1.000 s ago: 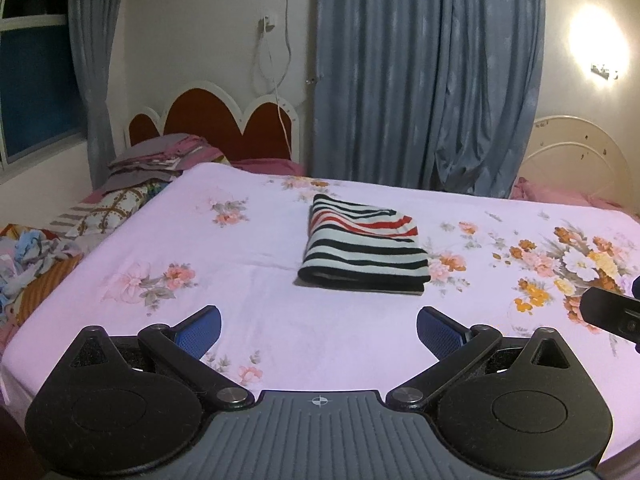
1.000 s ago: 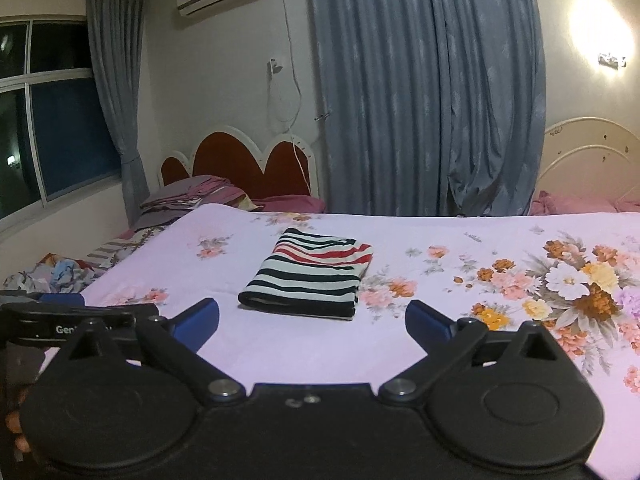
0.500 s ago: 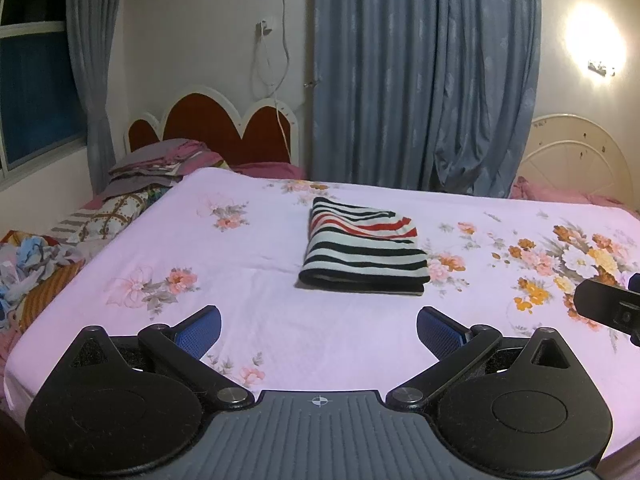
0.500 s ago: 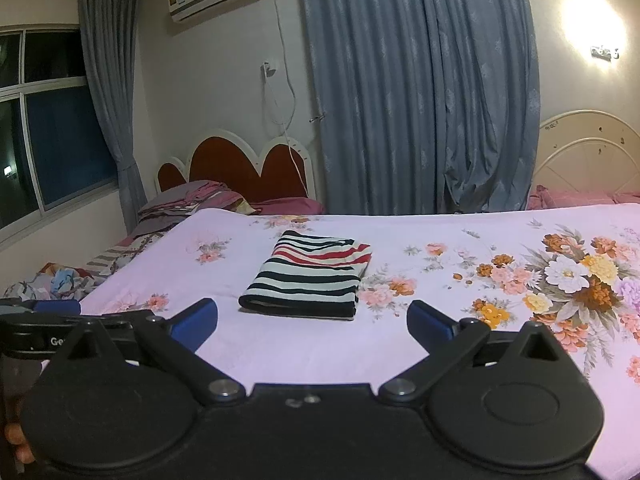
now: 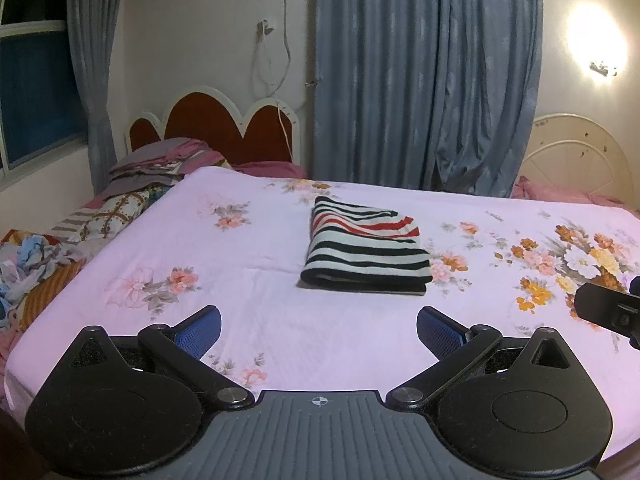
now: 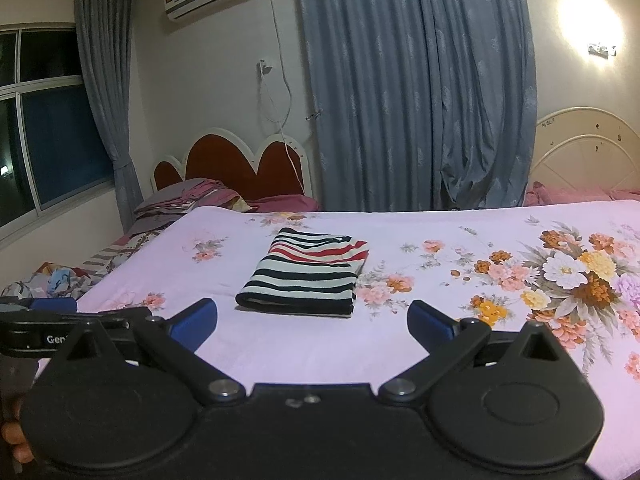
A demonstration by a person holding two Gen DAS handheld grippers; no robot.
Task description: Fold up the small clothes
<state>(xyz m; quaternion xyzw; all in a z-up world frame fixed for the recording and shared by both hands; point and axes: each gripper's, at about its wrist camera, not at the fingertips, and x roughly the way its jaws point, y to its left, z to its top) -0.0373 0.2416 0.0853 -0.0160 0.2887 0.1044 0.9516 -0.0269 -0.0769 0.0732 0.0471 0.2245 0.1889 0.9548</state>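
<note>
1. The left gripper [image 5: 319,330] is seen spread wide above the near edge of the bed, with nothing held between its blue pads [image 5: 200,330].
2. The right gripper [image 6: 312,322] is likewise seen spread wide and empty, above the same near edge; its blue pads [image 6: 430,326] are clear of the cloth.
3. Part of the right gripper's body is noted at the right edge of the left wrist view, and part of the left gripper's body at the left edge of the right wrist view; fingertips of a hand [image 6: 14,436] are glimpsed at the lower left corner there.
4. The bed [image 5: 260,248] is covered by a pale pink sheet printed with flowers, the largest bouquet lying to the right.
5. The striped garment [image 5: 366,256] is found folded into a compact rectangle near the middle of the bed, well apart from both grippers. Black and white stripes are shown on the near part, red stripes on the far part.
6. A heap of mixed fabrics [image 5: 36,260] is recorded off the left side of the bed.
7. Folded bedding [image 5: 160,160] is stacked at the far left, before a red scalloped headboard [image 5: 216,120].
8. Blue-grey curtains [image 5: 420,72] are hung against the far wall.
</note>
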